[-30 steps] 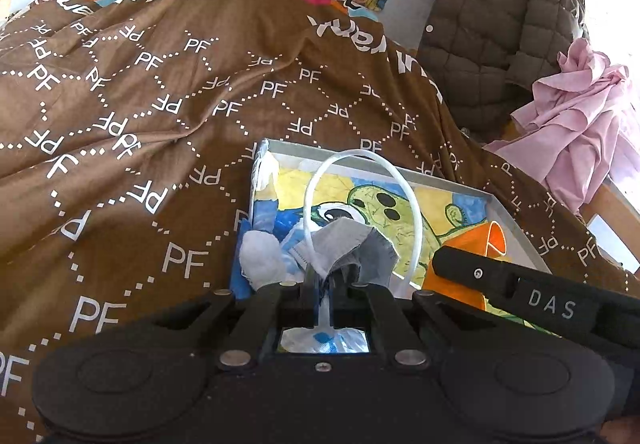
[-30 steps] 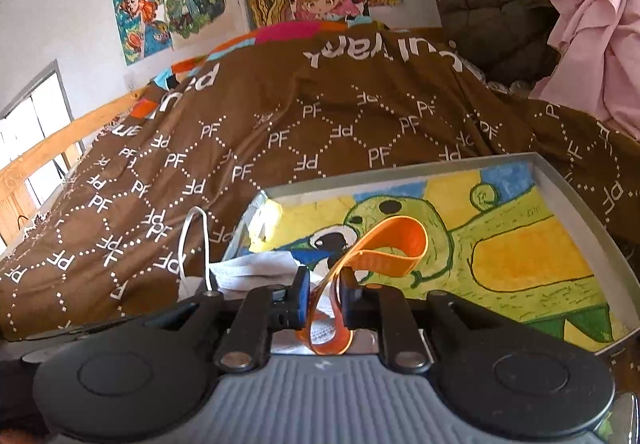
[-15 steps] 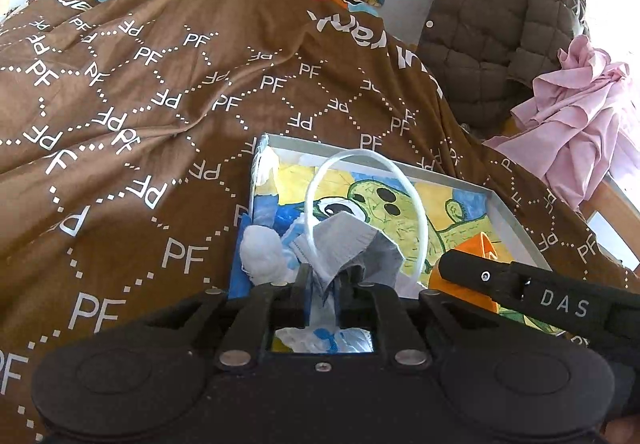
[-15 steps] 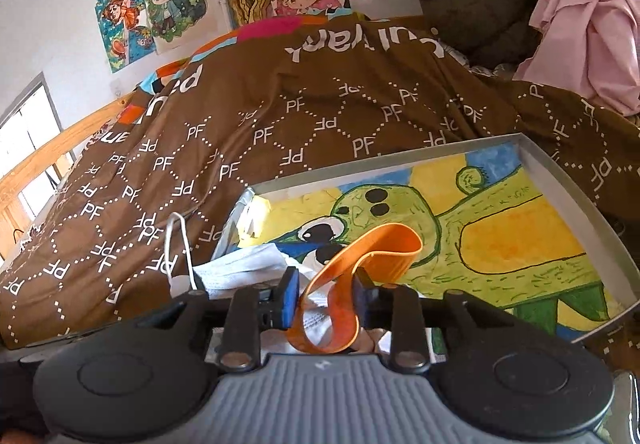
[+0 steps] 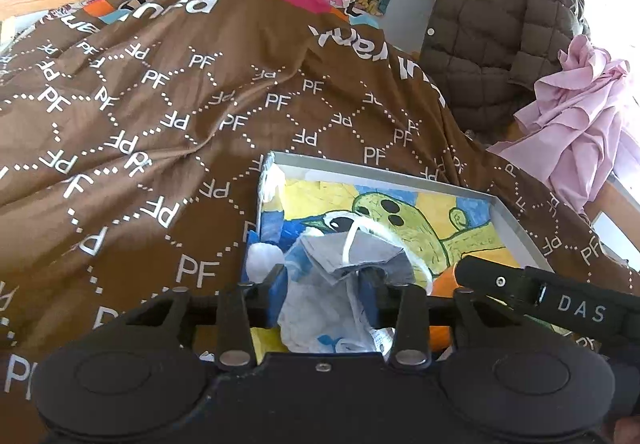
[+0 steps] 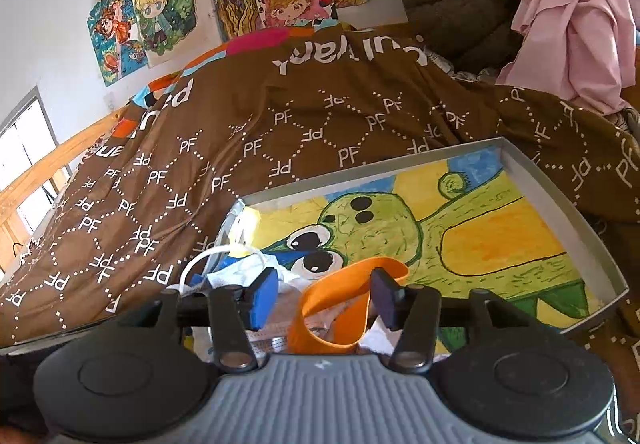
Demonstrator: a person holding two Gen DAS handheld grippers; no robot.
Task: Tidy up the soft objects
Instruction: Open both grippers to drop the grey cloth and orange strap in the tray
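Jaws parted on both sides: my left gripper [image 5: 323, 280] straddles a crumpled grey face mask [image 5: 352, 256] and my right gripper [image 6: 323, 294] a floppy orange band [image 6: 344, 308], both lying in the shallow grey tray [image 6: 560, 200] on the brown quilted bedspread [image 5: 160, 116].

Landmark: tray [image 6: 524, 168], lying on the blanket [image 6: 280, 132] that covers the bed. Face mask [image 5: 352, 256] in tray's near left corner, its ear loop [image 5: 404, 244] over the mask toward tray's middle. Band [image 6: 344, 284] in tray near its front edge, right of the mask. Left gripper [image 5: 324, 284] at tray's near left corner, jaws apart either side of the mask. Right gripper [image 6: 320, 292] at tray's front edge, jaws apart around the band. Jacket [image 5: 496, 36] behind tray, to the right; cloth [image 5: 576, 116] right of jacket. Posters [image 6: 224, 0] on wall behind tray, beyond the blanket.
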